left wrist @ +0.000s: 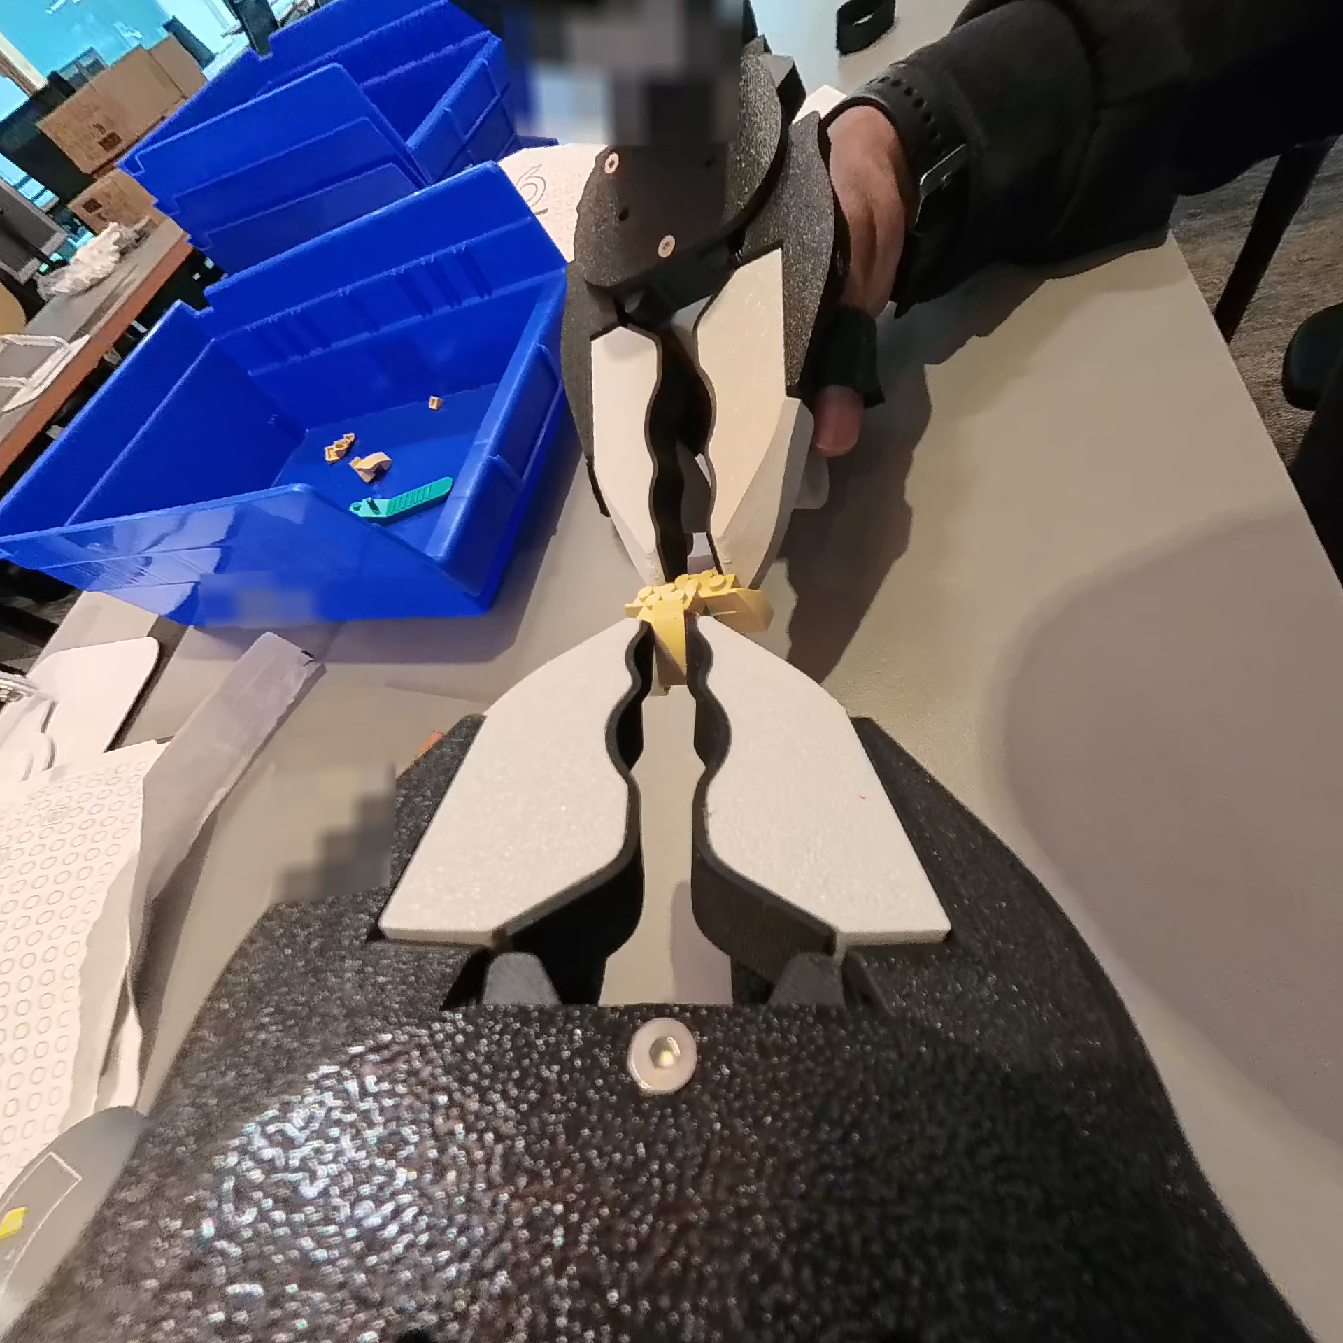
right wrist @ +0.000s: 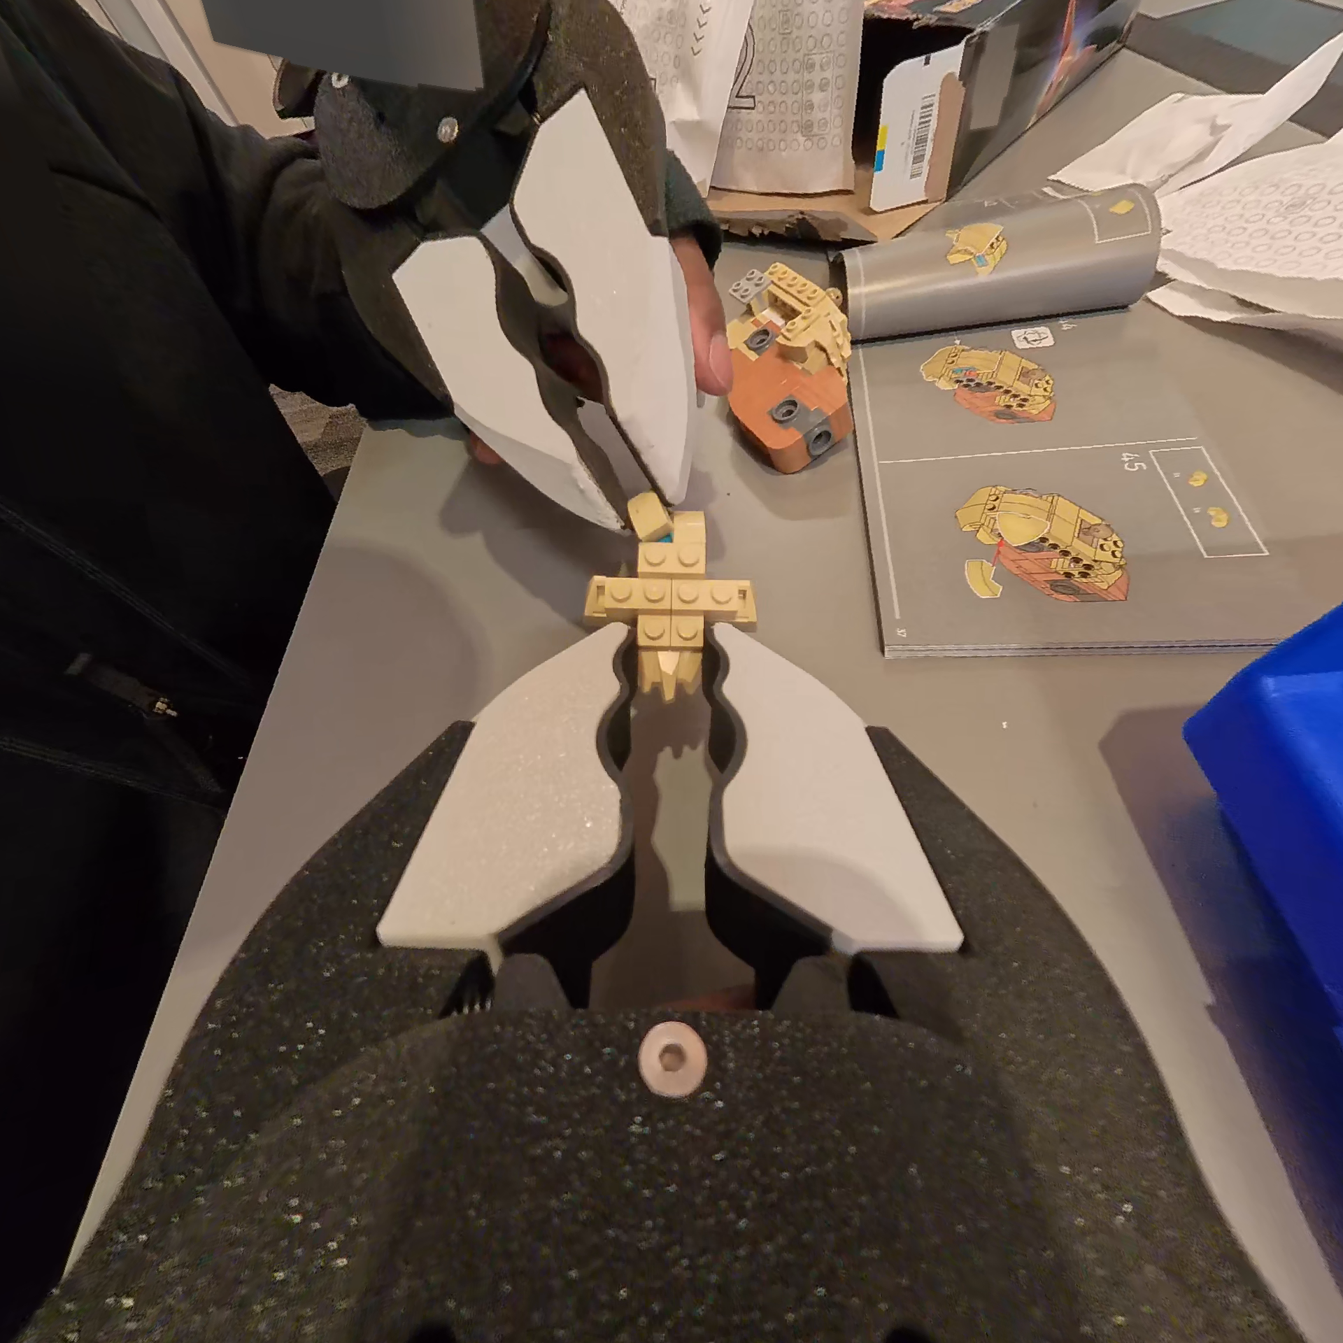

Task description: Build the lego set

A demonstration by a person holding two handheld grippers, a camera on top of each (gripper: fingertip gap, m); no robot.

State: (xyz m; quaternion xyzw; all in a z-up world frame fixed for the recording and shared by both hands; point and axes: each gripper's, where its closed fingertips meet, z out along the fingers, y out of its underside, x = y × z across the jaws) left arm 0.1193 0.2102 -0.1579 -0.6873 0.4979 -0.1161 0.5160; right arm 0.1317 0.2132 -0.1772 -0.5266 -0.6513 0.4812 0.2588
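The right gripper (right wrist: 668,654) is closed narrowly on the stem of a tan cross-shaped brick assembly (right wrist: 672,599), pads pressing its sides, above the grey worktop (right wrist: 436,654) near its left edge. The left gripper (left wrist: 665,639), nearly closed, pinches a small tan sloped brick (right wrist: 649,514) tilted at the assembly's far end. Judging by that tilt, an off-axis push could pop it loose or twist the assembly from its slim grip.

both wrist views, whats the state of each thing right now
left gripper: shut on small tan piece
right gripper: shut on tan brick assembly
blue bin: open, few small parts inside
instruction booklet: open, flat
brown and tan model: part built, on table
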